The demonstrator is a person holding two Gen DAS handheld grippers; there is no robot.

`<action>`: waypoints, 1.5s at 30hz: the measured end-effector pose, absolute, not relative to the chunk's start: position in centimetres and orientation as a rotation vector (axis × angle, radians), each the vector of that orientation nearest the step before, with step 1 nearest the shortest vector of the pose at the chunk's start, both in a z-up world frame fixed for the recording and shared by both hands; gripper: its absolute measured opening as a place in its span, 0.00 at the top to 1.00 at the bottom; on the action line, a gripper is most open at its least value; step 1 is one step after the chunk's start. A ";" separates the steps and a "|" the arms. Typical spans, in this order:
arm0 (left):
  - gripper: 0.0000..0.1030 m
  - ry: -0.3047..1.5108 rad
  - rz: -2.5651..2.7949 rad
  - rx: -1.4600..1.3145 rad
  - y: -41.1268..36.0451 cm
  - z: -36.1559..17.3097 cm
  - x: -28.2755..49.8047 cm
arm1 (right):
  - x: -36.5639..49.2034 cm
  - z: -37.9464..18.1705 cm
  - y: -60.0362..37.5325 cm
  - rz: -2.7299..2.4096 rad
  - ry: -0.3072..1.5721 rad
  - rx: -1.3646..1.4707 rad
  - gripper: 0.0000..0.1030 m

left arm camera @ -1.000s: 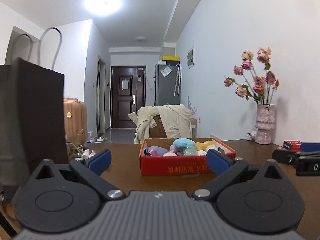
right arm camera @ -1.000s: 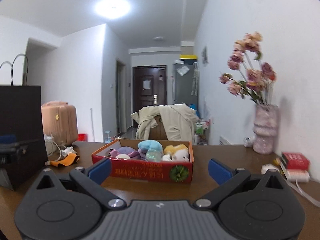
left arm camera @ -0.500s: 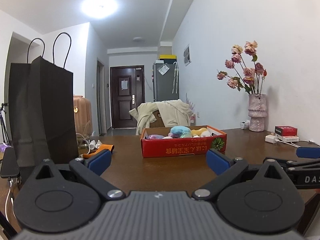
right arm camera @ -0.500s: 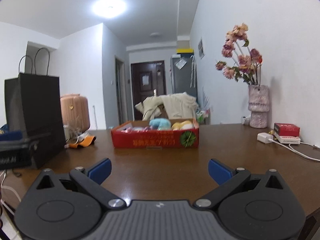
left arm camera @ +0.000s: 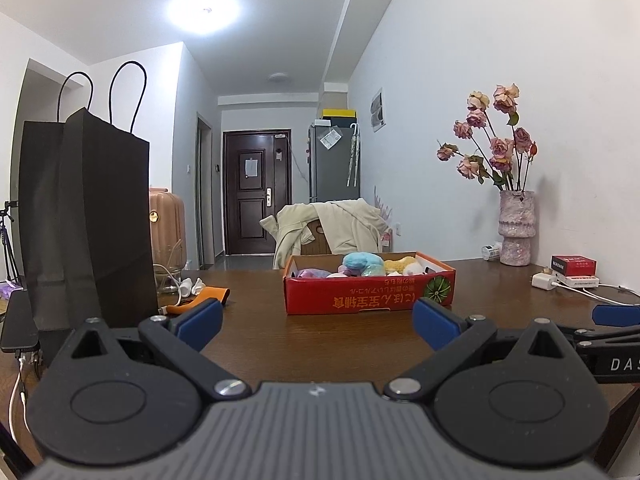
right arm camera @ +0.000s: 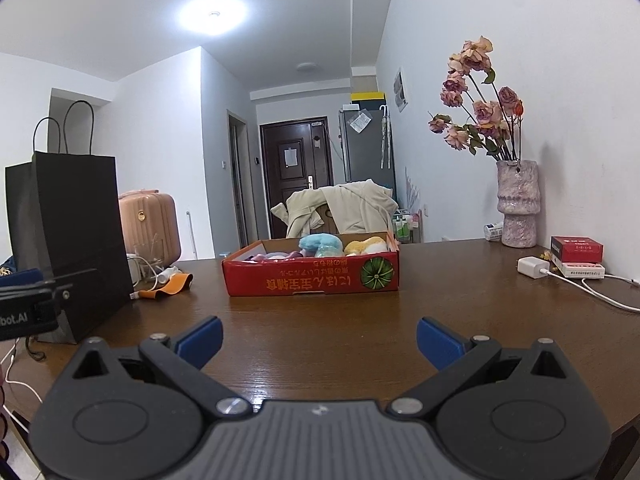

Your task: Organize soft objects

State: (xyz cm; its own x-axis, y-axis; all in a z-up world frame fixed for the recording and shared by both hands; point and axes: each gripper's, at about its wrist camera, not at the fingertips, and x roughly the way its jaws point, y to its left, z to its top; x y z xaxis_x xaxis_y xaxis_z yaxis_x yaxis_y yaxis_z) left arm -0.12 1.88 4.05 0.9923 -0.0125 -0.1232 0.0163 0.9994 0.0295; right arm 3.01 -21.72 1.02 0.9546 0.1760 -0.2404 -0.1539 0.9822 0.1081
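Brown wood table (right arm camera: 328,320), glossy. Black paper bag (left arm camera: 86,216) upright at its left edge, twin handles up; a dark phone (left arm camera: 18,326) flat beside it with white cable trailing off. Behind the bag: pink suitcase (right arm camera: 150,220), a glass (right arm camera: 148,254), white adapters and an orange strap (right arm camera: 170,285) on the tabletop. Right side by the wall: pink vase (right arm camera: 518,204) with dried roses (right arm camera: 474,108), small bottle (right arm camera: 493,231) lying next to it, red box (right arm camera: 576,249) stacked on a white one, white charger (right arm camera: 532,267) with cord. Far end: chair draped with a cream jacket (left arm camera: 328,226), grey fridge (left arm camera: 334,164), dark door (left arm camera: 256,192). Ceiling light (left arm camera: 204,12) on.
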 end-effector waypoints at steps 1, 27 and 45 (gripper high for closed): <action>0.00 0.124 -0.015 0.030 1.9 4.1 -0.1 | 3.0 1.0 -21.7 0.169 0.252 0.088 0.00; 0.00 0.136 -0.022 0.023 2.0 4.1 0.1 | 3.0 0.9 -21.8 0.169 0.256 0.097 0.00; 0.00 0.136 -0.023 0.024 2.0 4.0 0.1 | 2.9 0.8 -21.7 0.167 0.258 0.102 0.00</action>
